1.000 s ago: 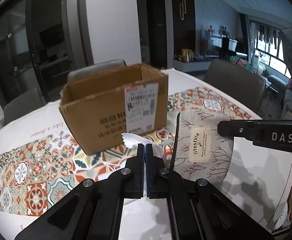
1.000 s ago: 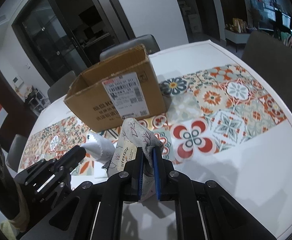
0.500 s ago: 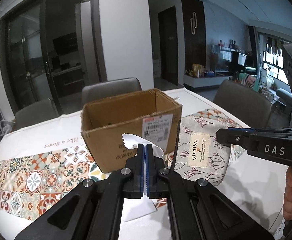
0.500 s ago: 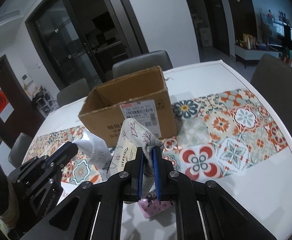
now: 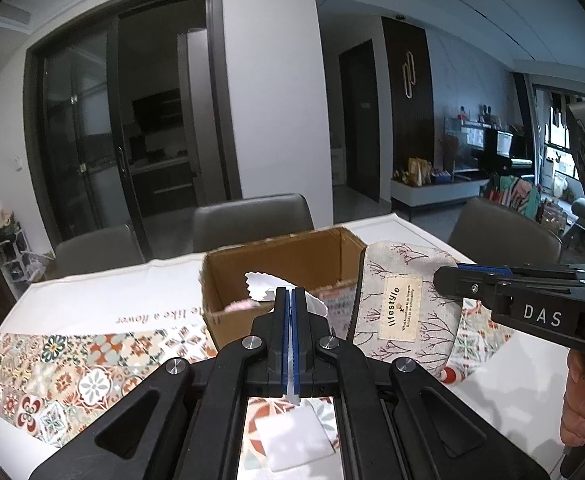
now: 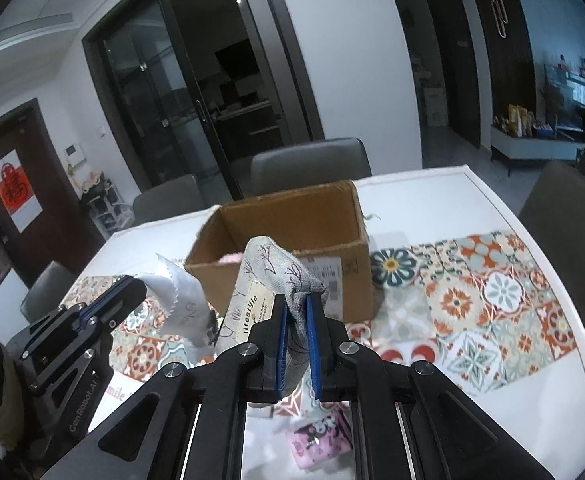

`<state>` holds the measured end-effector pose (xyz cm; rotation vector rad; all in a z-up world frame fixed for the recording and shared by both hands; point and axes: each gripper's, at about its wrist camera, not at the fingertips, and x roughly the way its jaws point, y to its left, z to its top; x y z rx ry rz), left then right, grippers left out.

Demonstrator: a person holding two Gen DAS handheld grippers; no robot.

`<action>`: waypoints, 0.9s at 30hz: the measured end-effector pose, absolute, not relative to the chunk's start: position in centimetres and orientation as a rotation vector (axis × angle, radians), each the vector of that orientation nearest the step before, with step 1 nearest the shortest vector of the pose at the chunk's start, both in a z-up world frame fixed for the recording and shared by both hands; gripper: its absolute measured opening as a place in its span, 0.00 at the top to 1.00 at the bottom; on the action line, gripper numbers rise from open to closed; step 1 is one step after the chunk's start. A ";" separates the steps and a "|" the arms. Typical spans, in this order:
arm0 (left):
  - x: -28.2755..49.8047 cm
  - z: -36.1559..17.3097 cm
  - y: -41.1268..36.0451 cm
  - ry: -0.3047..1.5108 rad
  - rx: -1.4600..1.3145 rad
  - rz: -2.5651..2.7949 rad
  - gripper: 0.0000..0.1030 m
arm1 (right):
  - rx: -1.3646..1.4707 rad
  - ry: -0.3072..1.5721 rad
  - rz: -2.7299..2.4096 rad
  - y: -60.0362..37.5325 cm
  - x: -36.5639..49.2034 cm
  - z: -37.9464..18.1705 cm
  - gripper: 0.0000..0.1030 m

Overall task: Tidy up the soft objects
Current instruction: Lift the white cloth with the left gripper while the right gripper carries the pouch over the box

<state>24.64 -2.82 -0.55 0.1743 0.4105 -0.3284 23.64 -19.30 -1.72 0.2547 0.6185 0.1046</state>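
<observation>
My left gripper [image 5: 291, 294] is shut on a thin white cloth [image 5: 266, 285] with a zigzag edge, held up in front of the open cardboard box [image 5: 276, 256]. My right gripper [image 6: 296, 300] is shut on a grey fabric pouch [image 6: 270, 270] with a branch print and a "lifestyle" label. In the left wrist view the pouch [image 5: 402, 306] hangs at the right, with the right gripper [image 5: 446, 278] clamped on its edge. In the right wrist view the left gripper [image 6: 132, 290] holds the white cloth [image 6: 184, 300] at the left. Something pink [image 5: 238, 305] lies inside the box.
The box stands on a round white table with a patterned tile runner [image 6: 488, 300]. A pink packet [image 6: 320, 438] and a white square [image 5: 298, 438] lie on the table below the grippers. Grey chairs [image 6: 310, 164] ring the table. A hand [image 5: 580, 396] grips the right tool.
Both grippers have risen with their cloth items and tilted up; the box's open top and its inside now show. The pink packet has come into view under the right gripper.
</observation>
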 end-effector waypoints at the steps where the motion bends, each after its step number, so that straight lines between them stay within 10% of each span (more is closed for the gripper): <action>1: 24.7 -0.3 -2.8 0.402 0.173 -0.323 0.97 | 0.251 0.612 0.108 -19.3 23.7 -1.5 0.89; 27: 31.9 3.1 -3.1 0.300 0.169 -0.296 0.97 | 0.180 0.457 0.125 -18.8 30.1 3.6 0.89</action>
